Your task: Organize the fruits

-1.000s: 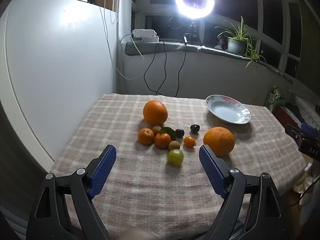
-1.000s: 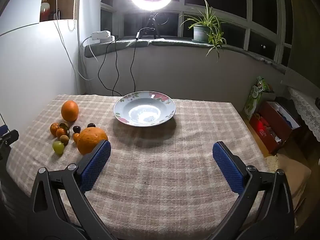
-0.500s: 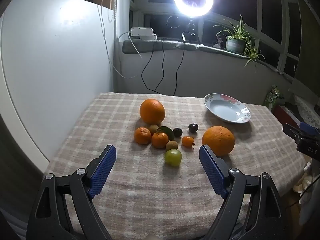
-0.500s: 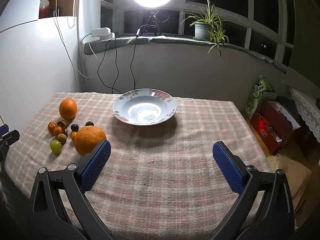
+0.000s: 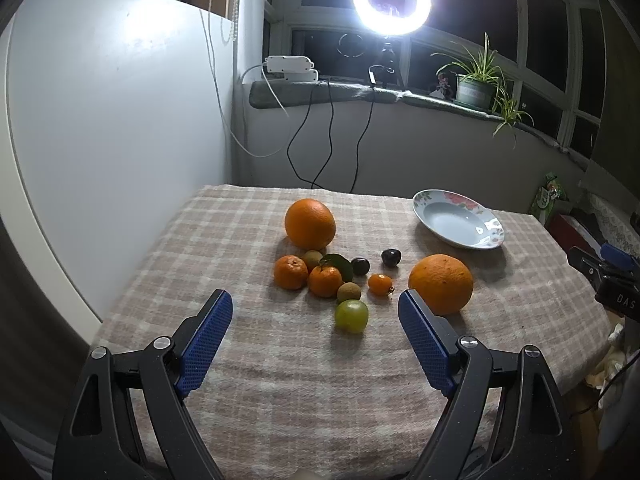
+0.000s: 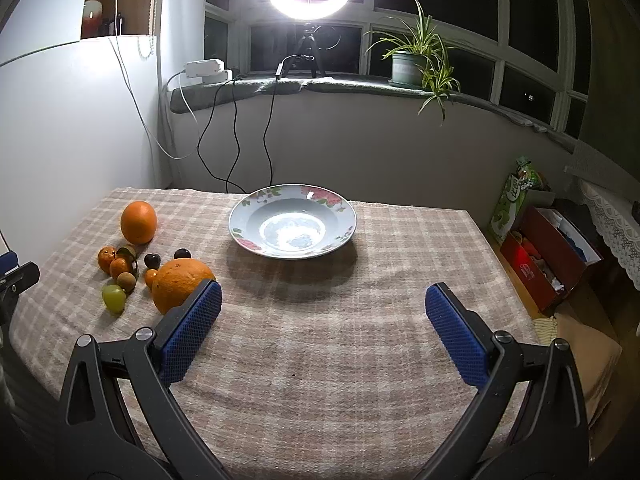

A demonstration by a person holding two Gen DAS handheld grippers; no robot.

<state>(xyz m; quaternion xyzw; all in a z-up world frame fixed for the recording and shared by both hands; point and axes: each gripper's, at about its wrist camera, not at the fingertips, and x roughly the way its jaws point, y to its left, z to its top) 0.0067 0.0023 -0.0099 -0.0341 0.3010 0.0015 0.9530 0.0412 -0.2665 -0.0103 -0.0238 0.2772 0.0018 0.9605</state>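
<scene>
A cluster of fruit lies on the checked tablecloth: a far big orange [image 5: 310, 223] [image 6: 138, 222], a near big orange [image 5: 441, 284] [image 6: 179, 282], two mandarins [image 5: 291, 272], a green grape [image 5: 351, 315] [image 6: 114, 298], a small orange tomato [image 5: 380, 283], brown longans and two dark fruits [image 5: 391, 257]. An empty flowered plate [image 5: 460, 219] [image 6: 292, 226] stands to their right. My left gripper [image 5: 316, 312] is open and empty, just short of the grape. My right gripper [image 6: 320, 304] is open and empty, in front of the plate.
A white wall or appliance [image 5: 100, 120] borders the table's left side. Cables [image 5: 320, 140] hang behind the far edge below a ring light [image 5: 391, 0]. A potted plant [image 6: 412, 64] stands on the sill. Boxes [image 6: 548, 256] sit on the floor to the right.
Both grippers shifted slightly, and the fruit cluster sits a little more to the left in the left wrist view. Nothing was taken hold of; both stay open.
</scene>
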